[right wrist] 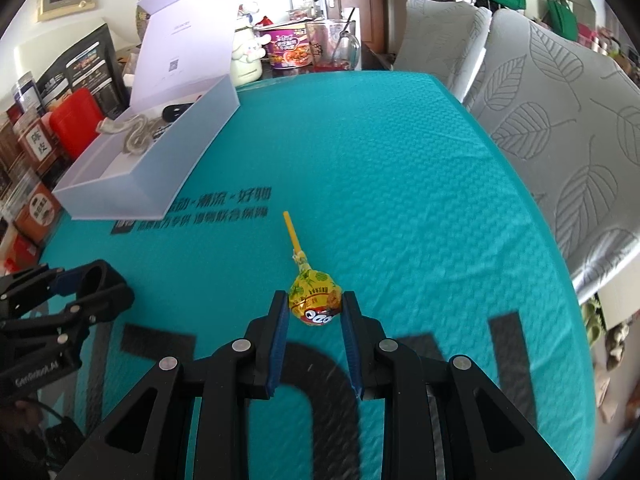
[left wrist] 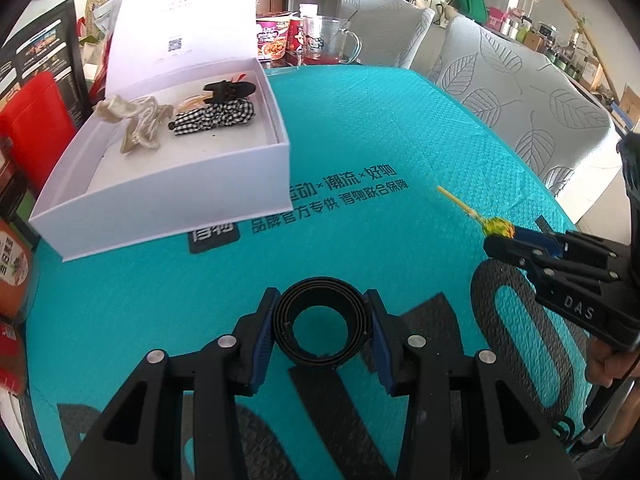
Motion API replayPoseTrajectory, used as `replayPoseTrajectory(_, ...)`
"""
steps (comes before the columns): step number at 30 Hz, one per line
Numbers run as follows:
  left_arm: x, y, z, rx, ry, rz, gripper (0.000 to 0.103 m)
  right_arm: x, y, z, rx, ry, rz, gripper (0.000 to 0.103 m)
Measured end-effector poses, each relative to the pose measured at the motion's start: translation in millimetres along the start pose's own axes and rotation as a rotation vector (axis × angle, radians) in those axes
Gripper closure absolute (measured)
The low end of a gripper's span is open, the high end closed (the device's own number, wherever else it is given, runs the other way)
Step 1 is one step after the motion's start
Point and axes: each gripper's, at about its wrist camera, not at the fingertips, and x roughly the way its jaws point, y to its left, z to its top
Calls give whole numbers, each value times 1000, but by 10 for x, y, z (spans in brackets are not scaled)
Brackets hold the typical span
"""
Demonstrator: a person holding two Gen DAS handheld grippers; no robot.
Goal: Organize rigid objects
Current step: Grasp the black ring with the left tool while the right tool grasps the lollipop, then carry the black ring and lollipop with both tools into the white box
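We grip a black ring (left wrist: pixel 319 322) in our left gripper (left wrist: pixel 320 334), its jaws pressed against both sides, low over the teal table (left wrist: pixel 400 140). Our right gripper (right wrist: pixel 315 312) pinches a wrapped lollipop (right wrist: pixel 314 300) by its head. The white box (left wrist: pixel 168 200) sits open, far left.

Both views are bright, lit by daylight. The teal worktop (left wrist: pixel 360 152) reads evenly, with a pale sheen on its far side in the right wrist view. Soft dark shadows lie on it under the left tongs (left wrist: pixel 322 320) and right tongs (right wrist: pixel 316 312). The white box (left wrist: pixel 168 200) is nearly blown out on its lid. Fisheye distortion bows the worktop edge and bends the chairs (right wrist: pixel 560 120) beside it; black vignette fills the corners. Print on the worktop near the box looks soft in the right wrist view.
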Motion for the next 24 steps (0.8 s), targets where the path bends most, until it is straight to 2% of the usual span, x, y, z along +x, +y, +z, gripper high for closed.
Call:
replayPoseTrajectory(12,-216,323,-248,-57,-18,35,61,-155,453,-319,-20,1,59,77)
replayPoseTrajectory(24,-453,661,-376,-127,-46,89,61,-178,900,-385,-83,4,148,77)
